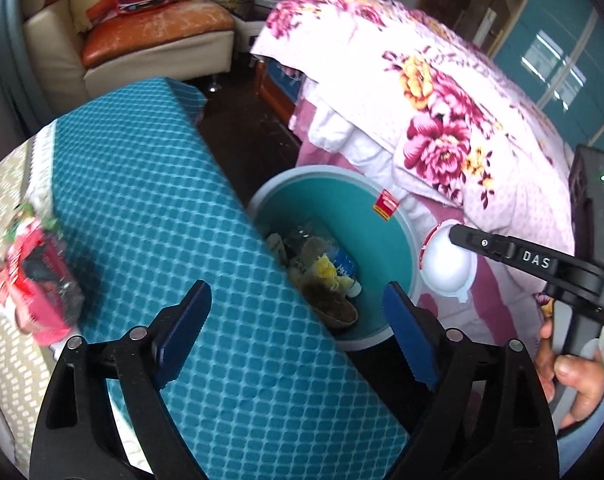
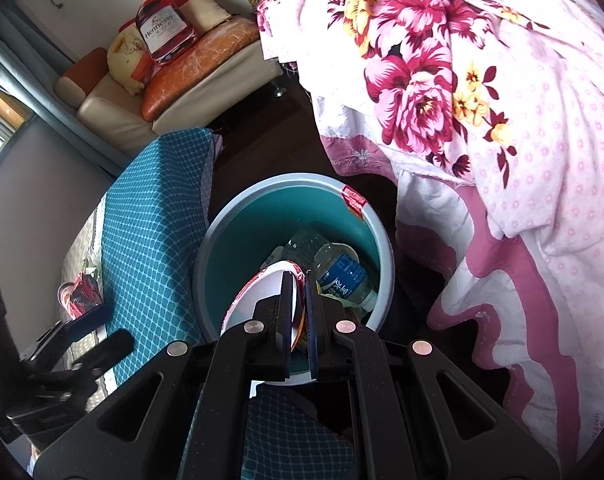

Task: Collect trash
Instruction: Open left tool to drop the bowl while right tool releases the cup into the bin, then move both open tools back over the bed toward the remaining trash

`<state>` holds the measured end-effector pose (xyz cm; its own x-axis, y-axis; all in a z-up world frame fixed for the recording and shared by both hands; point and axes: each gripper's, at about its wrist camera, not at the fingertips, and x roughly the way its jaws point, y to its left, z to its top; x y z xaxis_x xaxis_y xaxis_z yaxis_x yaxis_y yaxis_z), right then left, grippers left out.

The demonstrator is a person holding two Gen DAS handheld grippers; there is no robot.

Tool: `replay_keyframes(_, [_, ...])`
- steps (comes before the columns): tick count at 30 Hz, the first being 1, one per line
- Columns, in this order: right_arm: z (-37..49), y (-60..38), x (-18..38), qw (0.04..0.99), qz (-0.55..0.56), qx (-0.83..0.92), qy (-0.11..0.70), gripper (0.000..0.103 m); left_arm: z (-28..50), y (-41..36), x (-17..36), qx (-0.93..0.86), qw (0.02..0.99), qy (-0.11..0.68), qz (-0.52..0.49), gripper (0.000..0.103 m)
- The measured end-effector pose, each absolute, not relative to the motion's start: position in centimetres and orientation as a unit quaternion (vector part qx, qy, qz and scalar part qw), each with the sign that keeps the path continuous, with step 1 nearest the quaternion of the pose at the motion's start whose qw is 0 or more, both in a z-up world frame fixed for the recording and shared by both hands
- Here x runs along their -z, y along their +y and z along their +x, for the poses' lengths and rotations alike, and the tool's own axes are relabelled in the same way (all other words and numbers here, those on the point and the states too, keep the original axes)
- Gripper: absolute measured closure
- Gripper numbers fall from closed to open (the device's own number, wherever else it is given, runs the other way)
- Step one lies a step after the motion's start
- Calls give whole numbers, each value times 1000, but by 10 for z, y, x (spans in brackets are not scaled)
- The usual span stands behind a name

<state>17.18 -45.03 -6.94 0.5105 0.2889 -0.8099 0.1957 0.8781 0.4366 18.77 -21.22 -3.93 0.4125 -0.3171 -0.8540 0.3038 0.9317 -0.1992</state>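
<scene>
A teal trash bin [image 1: 381, 248] [image 2: 238, 236] stands on the dark floor between the table and the bed, with a plastic bottle [image 2: 343, 276], a yellow scrap [image 1: 325, 272] and other rubbish inside. My right gripper [image 2: 300, 284] is shut on a white paper bowl with a red rim [image 2: 262, 292] and holds it over the bin's near rim; the bowl also shows in the left wrist view [image 1: 445, 264]. My left gripper [image 1: 298, 308] is open and empty over the table's edge. A pink snack wrapper [image 1: 38, 276] [image 2: 82, 288] lies on the table at the left.
The table wears a teal checked cloth [image 1: 162, 208]. A bed with a pink floral quilt [image 1: 441, 120] hangs close to the bin on the right. A cream and orange sofa [image 1: 142, 36] with cushions stands at the back. Dark floor runs between.
</scene>
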Motion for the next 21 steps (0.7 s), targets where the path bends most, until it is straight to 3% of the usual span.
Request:
replay_keyframes(5, [175,-438,69,831,234,-34,503,91,180,-181,40,163,840,516,-30,12])
replay_keyframes(7, [174,-435,68,830,234,-36,505,78,179,-170,43,154,837,523,-40,12])
replay_keyframes(9, [173,-430,67,831,228,-33,506,56,178,-162,46,149,834,529,-48,11])
replay_keyframes(15, [168,-417,63,828,221,-35,514,35,168,-134,52,130,831,537,-56,11])
replay_keyframes(21, [160,-402,58,823,215,-38,524,30,154,-107,57,112,828,544,-74,11])
